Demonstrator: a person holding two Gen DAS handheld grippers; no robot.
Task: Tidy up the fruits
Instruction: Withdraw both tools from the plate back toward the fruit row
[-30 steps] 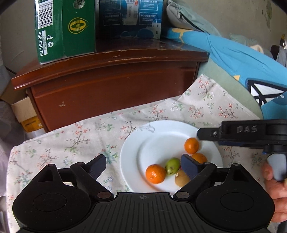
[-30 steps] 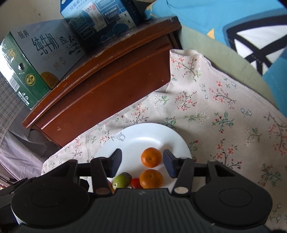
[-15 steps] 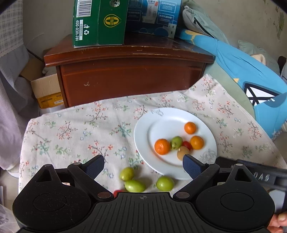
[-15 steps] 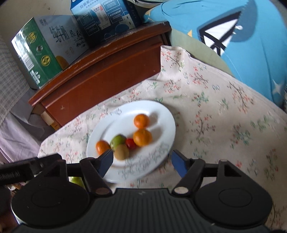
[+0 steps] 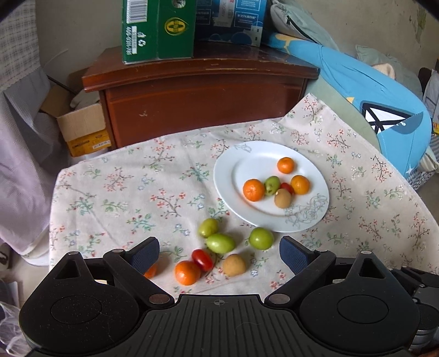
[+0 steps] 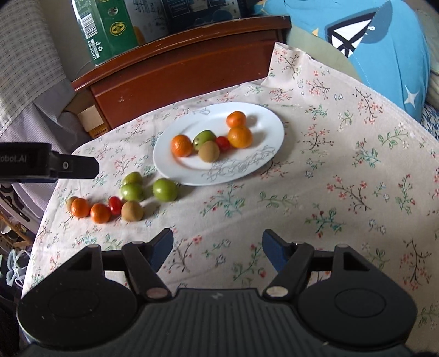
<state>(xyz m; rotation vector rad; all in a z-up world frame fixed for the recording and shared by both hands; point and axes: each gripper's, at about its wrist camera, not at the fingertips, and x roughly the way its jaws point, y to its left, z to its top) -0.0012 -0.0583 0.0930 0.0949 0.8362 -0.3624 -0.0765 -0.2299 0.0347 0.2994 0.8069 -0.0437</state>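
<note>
Right gripper (image 6: 216, 244): jaws wide apart, nothing between them, only bare floral tablecloth (image 6: 343, 192) under the gap, lower centre of the right wrist view. Left gripper (image 5: 219, 254): jaws also spread wide, gripping nothing; loose fruit lies on the cloth in the gap between the 2 blue pads (image 5: 290, 256).

Left wrist view, lower centre, on the cloth: 3 green fruits (image 5: 221, 243) in a loose row, below them a cherry tomato (image 5: 202, 259), a mandarin (image 5: 187, 272) and a brown kiwi-like fruit (image 5: 233, 265). A 2nd orange fruit (image 5: 151, 270) is half hidden behind the left pad.

Right wrist view puts the same loose group at left-centre, just beside the near-left rim of the white plate (image 6: 247, 170). Part of the left gripper's body juts in from the left edge there.

Plate sits centre-right in the left view, upper centre in the right view. On it: 3 mandarins (image 6: 240, 136), 1 green fruit (image 6: 203, 138), 1 cherry tomato (image 6: 222, 143), 1 brown fruit (image 6: 209, 151), clustered and touching except the far mandarin.

Beyond the cloth, top of frame: wooden cabinet (image 5: 203, 90) with a green carton (image 5: 156, 27) and a blue box (image 5: 233, 19) on top. Blue cushion (image 6: 384, 44) at upper right.
</note>
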